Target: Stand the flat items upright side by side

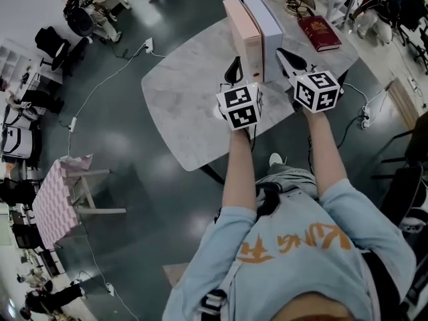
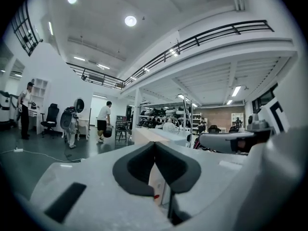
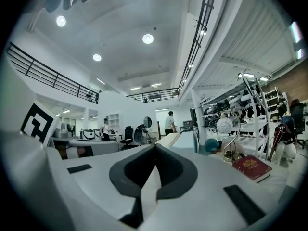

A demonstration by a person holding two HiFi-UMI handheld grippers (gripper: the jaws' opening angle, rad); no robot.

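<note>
So here's where we are: the pink box (image 1: 242,39) and the white box (image 1: 264,32) stand upright on the bench (image 1: 187,99), long sides pressed together, with the pink one on the white box's left. The red book (image 1: 319,32) lies flat on the bench off to the white box's right, well clear of it, toward the far edge.

We've got both grippers at the near end of the white box. The left gripper (image 1: 233,72) sits on the pink box's side, just beside that box's near corner, and the right gripper (image 1: 291,61) is just off the white box's near right corner. We can't tell if either one touches a box.

In the left gripper view, the left gripper's (image 2: 155,148) jaws are closed tip to tip with nothing between them. Same in the right gripper view: the right gripper's (image 3: 155,150) jaws are together and empty, and the red book (image 3: 251,167) shows off to the right.
</note>
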